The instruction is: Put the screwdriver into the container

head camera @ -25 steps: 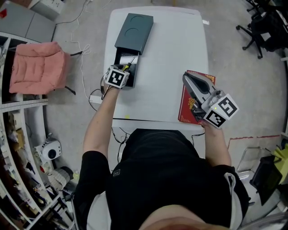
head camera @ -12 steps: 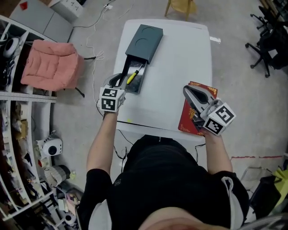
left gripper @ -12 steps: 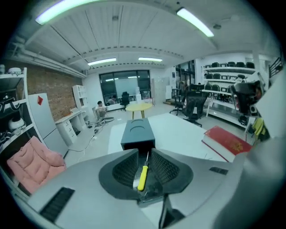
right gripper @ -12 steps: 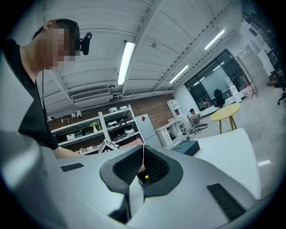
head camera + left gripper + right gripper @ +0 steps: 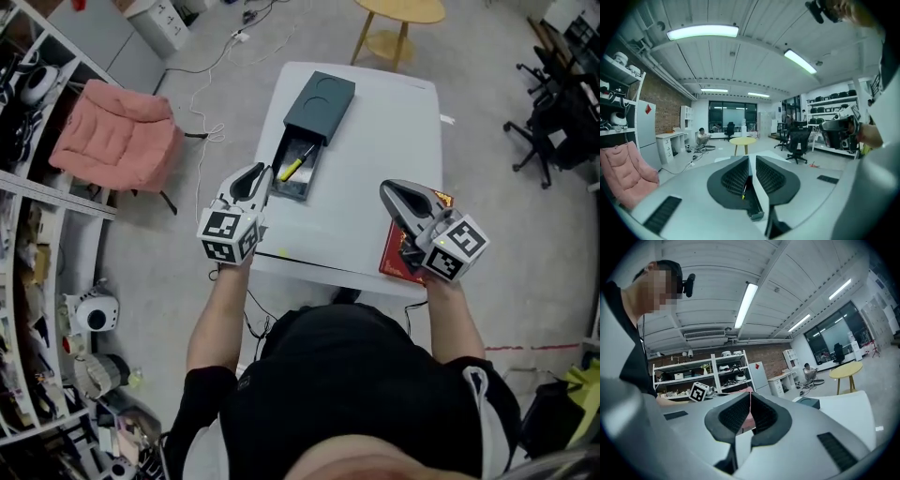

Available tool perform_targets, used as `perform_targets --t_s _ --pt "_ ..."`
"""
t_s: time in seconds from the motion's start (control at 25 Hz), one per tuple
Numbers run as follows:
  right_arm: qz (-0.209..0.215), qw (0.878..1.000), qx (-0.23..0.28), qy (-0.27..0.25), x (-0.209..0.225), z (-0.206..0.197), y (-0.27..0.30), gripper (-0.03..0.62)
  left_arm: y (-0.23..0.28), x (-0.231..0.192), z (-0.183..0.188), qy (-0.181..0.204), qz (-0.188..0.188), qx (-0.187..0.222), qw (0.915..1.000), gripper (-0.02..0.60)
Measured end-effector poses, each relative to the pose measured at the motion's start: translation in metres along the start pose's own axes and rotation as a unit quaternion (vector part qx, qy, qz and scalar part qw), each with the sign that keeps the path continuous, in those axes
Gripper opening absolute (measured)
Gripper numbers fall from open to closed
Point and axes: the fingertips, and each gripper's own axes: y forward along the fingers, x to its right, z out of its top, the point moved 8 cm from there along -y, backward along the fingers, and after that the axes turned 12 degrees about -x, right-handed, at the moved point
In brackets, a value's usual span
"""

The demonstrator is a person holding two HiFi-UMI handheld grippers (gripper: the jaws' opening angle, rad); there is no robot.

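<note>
A dark teal container [image 5: 322,98] lies at the far left of the white table [image 5: 375,178], its tray [image 5: 302,183] slid out toward me. The yellow-handled screwdriver [image 5: 294,168] lies inside that tray. My left gripper [image 5: 251,178] hovers at the table's left edge, just left of the tray, shut and holding nothing. In the left gripper view the jaws [image 5: 751,161] meet at the tips, and the screwdriver [image 5: 743,194] shows in the tray [image 5: 754,210] below them. My right gripper [image 5: 392,191] is shut and empty above a red book [image 5: 409,262]. The container [image 5: 808,402] shows at the right in the right gripper view.
A pink cushioned chair [image 5: 117,131] stands left of the table, with cables on the floor beside it. A round yellow side table [image 5: 398,11] sits beyond the far edge. Black office chairs [image 5: 553,103] are at the right, shelving [image 5: 37,281] at the left.
My left gripper let go of the screwdriver in the tray and drew back toward me and to the left. The right gripper stayed over the red book. The head view tilted further forward.
</note>
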Motion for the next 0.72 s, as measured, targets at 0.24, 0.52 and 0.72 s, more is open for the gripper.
perform_targets --t_s 0.24,0.52,0.72 --pt "-0.012 1.0 0.012 -0.02 -0.065 0.011 0.009 0.031 -0.086 -0.005 -0.004 0.0 -0.01 0.054 0.9985 0.049" --pt "-0.036 0.998 0.023 -0.042 -0.133 0.009 -0.001 0.031 -0.168 -0.003 -0.023 0.0 -0.017 0.095 0.9953 0.044" --pt "-0.055 0.997 0.037 -0.041 -0.174 -0.003 -0.016 0.031 -0.207 0.004 -0.041 -0.002 -0.029 0.11 0.9935 0.041"
